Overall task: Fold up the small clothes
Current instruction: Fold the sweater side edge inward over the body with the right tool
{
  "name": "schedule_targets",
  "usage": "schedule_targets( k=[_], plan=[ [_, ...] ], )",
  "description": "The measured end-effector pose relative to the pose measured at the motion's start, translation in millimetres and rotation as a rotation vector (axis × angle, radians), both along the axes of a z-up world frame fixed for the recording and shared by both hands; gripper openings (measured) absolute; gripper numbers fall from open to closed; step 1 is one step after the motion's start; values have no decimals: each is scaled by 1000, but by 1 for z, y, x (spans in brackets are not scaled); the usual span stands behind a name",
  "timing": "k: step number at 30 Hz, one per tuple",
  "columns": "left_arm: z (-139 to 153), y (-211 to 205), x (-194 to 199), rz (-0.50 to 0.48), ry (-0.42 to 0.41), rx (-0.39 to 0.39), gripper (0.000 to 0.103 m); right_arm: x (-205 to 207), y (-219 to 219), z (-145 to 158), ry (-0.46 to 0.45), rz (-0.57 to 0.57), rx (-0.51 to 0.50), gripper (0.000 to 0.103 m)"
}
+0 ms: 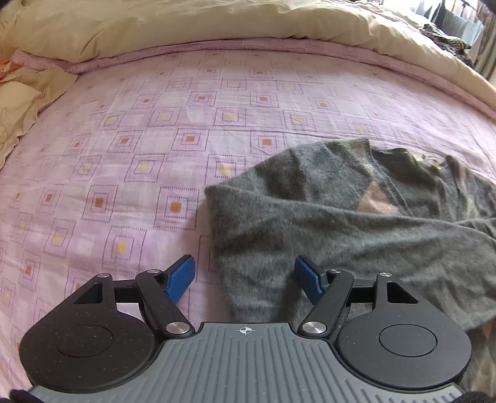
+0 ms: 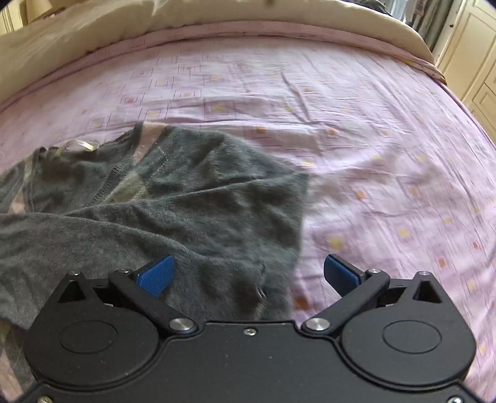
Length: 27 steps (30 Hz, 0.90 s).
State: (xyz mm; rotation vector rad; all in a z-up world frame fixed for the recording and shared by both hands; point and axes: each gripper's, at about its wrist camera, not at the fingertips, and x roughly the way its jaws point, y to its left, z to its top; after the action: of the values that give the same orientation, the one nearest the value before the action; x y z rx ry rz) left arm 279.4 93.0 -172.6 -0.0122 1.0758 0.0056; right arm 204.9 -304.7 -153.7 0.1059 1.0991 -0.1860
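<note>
A small grey knitted sweater [image 1: 325,223] with pale pink diamond patches lies rumpled on the pink patterned bedsheet [image 1: 124,155]. Its sleeves are folded across the body. My left gripper [image 1: 245,279] hovers open above the sweater's left edge, blue pads wide apart and holding nothing. In the right wrist view the same sweater [image 2: 173,210] fills the left half. My right gripper [image 2: 248,276] is open over the sweater's right edge, its left pad above the fabric and its right pad above the bare sheet [image 2: 387,155].
A beige duvet [image 1: 186,24] is bunched along the far side of the bed, with a beige pillow [image 1: 21,102] at the left. Cream cupboard doors [image 2: 471,62] stand beyond the bed's right edge. Dark clothes [image 1: 446,37] lie at the far right.
</note>
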Motion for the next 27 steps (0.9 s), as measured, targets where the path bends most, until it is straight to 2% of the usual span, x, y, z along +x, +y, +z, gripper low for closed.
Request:
schedule_targets(
  k=[4,11,21,27],
  plan=[
    [11,0,-31,-14,5,-40,83,-34,-9,13,-18,5,51,102],
    [25,-5,-99,6,2,-65,83,-94,-9,25,7,46,144,102],
    [13,-19,-200,-52,106,-102,83,-177,1,17,96,198,264,102],
    [7,-27,-246,-98,146,-111,83,-218,10,8,157,290,300,102]
  ],
)
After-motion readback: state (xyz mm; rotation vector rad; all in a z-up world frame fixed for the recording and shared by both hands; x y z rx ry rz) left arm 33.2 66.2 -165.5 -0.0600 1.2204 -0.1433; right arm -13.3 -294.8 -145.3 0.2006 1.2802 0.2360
